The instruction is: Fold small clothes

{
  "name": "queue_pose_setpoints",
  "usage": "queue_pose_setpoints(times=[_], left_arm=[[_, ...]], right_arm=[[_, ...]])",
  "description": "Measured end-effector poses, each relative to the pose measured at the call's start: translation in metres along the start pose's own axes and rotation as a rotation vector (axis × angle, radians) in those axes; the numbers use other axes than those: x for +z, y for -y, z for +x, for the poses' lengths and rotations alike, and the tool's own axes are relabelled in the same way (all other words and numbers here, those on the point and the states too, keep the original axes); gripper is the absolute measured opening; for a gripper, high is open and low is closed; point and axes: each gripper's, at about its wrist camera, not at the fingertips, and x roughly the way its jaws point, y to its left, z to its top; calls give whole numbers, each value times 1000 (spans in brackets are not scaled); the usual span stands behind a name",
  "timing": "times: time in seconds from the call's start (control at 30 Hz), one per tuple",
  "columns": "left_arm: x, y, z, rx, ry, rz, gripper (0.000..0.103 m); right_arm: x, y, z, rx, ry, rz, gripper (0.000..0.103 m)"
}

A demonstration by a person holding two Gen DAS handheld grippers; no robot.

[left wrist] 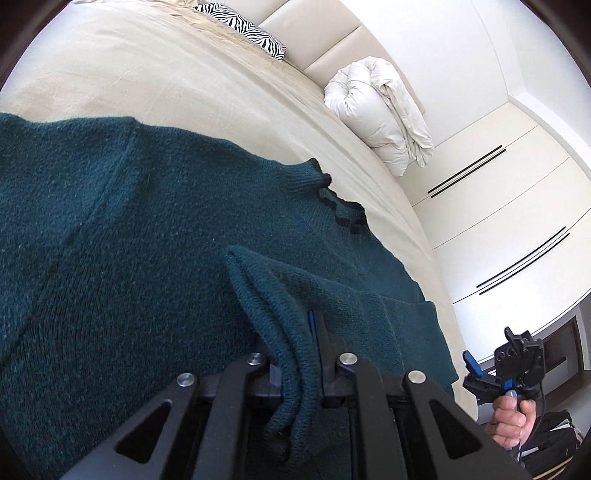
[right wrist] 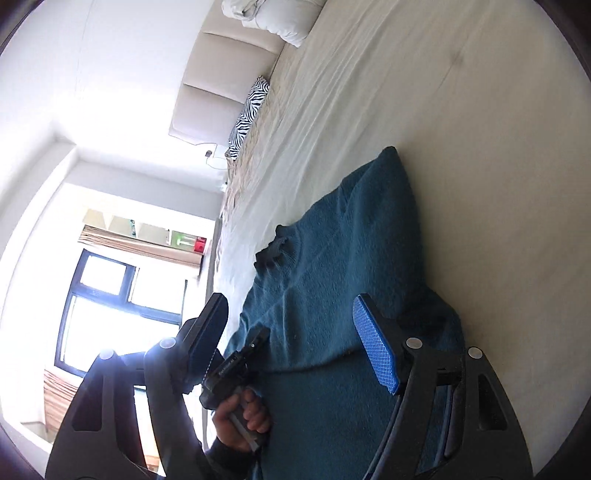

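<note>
A dark teal knitted sweater (left wrist: 147,229) lies spread on the cream bedsheet (left wrist: 166,81), filling the left wrist view from nine o'clock to five o'clock. Its short ribbed collar (left wrist: 334,201), edged with a darker frilled trim, sits toward two o'clock from the middle of that view, close to the side edge of the bed. A ribbed cuff (left wrist: 291,354) of one sleeve is folded over the sweater's body and stands at six o'clock, clamped between the nearly closed jaws of the left gripper (left wrist: 295,373); the knit bulges out in front of the blue pad.

In the right wrist view the same sweater (right wrist: 332,295) runs from the middle down to six o'clock, with the collar (right wrist: 271,253) at its nine o'clock edge. The right gripper (right wrist: 295,332) hangs over it with its jaws wide apart and nothing between the pads; the blue textured pad (right wrist: 375,347) shows at four o'clock. At seven o'clock a hand (right wrist: 242,417) grips the handle of the left gripper (right wrist: 236,365).

In the left wrist view, the right gripper (left wrist: 491,373) is at four o'clock off the bed's edge, held by a hand (left wrist: 511,417). Farther out, a zebra-print pillow (left wrist: 243,27) at twelve o'clock and a bundled white duvet (left wrist: 380,114) at one o'clock rest against the padded headboard (left wrist: 314,33). White wardrobe doors (left wrist: 498,206) fill three o'clock.
</note>
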Motion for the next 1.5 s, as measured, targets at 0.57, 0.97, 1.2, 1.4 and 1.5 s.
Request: queue_pose_setpoints(times=[0.57,0.97,1.2,1.4,1.5], left_arm=[[3,-9,-8,33,102,-29,13],[2,-15,-9,12,110,-44,13],[3,-24,-18,-36,122,-76,13],[3,-24,-19,-40,125,-78,13],[3,-25,-19,-44,126,-80,12]], right_arm=[[82,52,43,-24,-38,126,69],[-6,41,-2,3,-174,39,69],[1,18,8,50,-134,20,70],[4,29,65,-38,-220,-2,70],[13,31,66,-22,-200,19,70]])
